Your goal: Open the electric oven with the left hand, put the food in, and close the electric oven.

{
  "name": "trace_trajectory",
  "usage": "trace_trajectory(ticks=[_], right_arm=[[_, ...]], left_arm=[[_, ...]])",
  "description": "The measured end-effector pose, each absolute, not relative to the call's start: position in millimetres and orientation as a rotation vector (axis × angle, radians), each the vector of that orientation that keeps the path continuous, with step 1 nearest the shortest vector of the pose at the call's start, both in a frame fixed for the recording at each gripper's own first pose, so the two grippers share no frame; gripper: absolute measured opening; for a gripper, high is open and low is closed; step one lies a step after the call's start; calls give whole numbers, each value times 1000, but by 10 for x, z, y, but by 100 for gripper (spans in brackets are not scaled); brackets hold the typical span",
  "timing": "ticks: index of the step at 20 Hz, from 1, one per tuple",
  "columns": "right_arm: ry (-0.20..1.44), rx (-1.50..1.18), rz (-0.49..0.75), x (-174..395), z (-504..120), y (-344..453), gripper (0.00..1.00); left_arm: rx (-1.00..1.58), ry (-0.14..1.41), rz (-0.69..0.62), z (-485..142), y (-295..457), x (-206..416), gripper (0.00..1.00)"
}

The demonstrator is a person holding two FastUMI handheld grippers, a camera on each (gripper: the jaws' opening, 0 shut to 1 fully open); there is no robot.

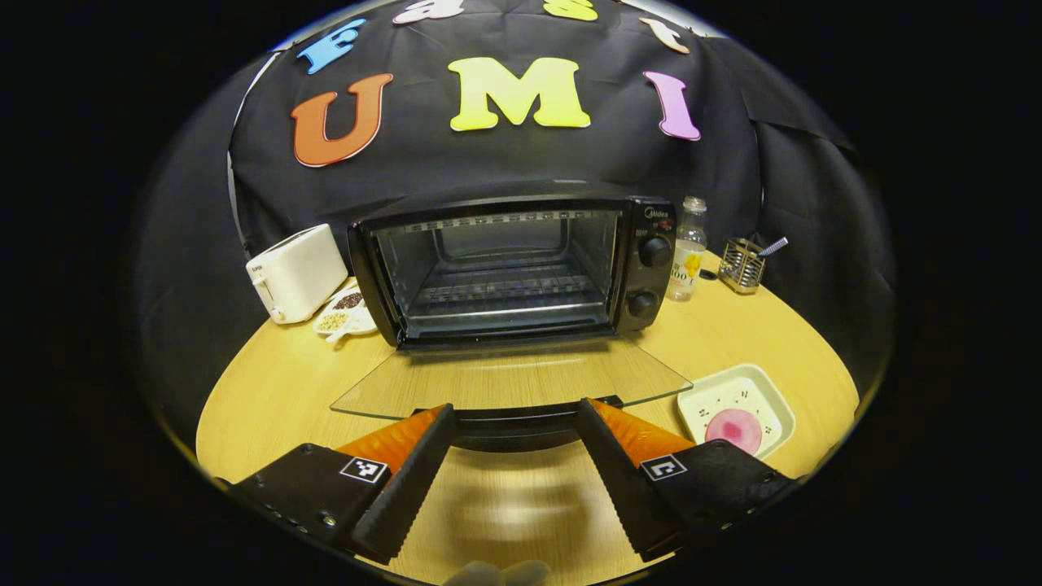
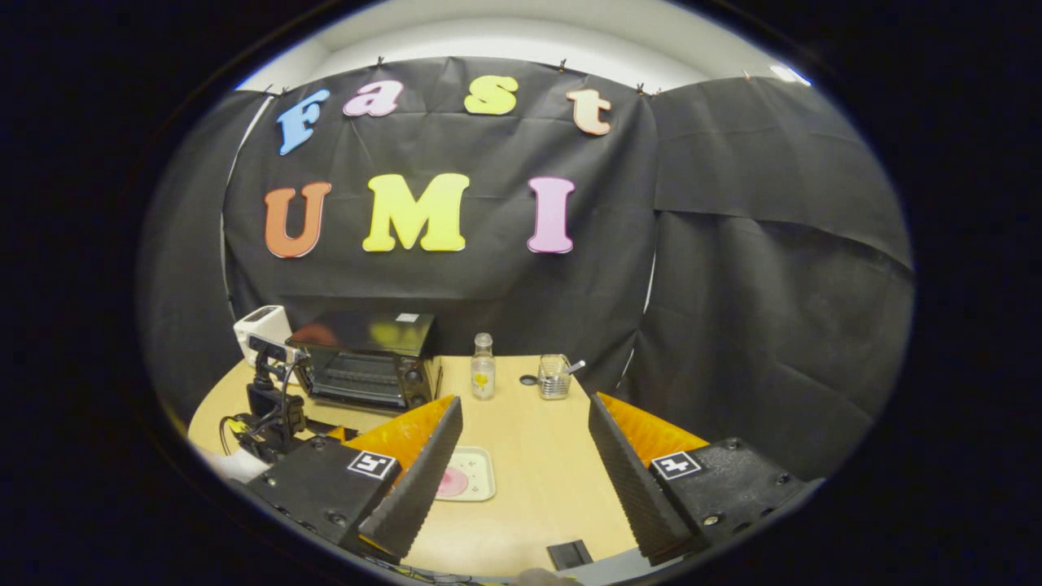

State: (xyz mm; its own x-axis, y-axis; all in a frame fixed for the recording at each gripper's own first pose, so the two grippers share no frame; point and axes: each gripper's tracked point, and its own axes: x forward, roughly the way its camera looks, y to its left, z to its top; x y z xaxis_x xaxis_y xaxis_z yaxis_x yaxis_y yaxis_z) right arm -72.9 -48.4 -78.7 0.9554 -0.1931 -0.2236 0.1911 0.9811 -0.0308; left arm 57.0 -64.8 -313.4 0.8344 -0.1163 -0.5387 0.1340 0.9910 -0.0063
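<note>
1. Left tongs stand wide apart and hold nothing; they sit at the near edge of the lowered oven door, with the dark door handle lying between the two fingers but not pinched by them.
2. Right tongs are also spread wide and empty, hovering above the tabletop on the near side.
3. That glass door lies flat and fully down, so the electric oven is open and its wire rack is bare. I judge the opening step done and the left tongs poised there only because they worked the handle.
4. A white square dish with a pink round of food rests on the tabletop to the right of the door, near its right corner and apart from the left tongs.
5. In the right gripper view the dish lies just past the left finger of the right tongs, lower and nearer than the oven, which stands far and to the left.
6. My guess: the right tongs are kept open so they can drop onto the food next.
7. Toaster, bottle and wire holder flank the oven, clear of the path.
</note>
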Motion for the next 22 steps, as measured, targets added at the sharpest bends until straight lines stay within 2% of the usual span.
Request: trace_trajectory(ticks=[8, 14, 18, 22], right_arm=[[246, 2, -218, -879, -873, -554, 99], [253, 19, -223, -971, -942, -561, 99], [263, 37, -220, -971, -1039, -573, 99], [284, 45, -207, -886, -1176, -606, 99]], left_arm=[[-1, 692, -132, -3531, -698, 480, 97], [13, 703, -139, -3573, -707, 459, 97], [18, 638, -130, -3416, -588, 499, 97], [32, 531, -112, -3003, -339, 470, 97]])
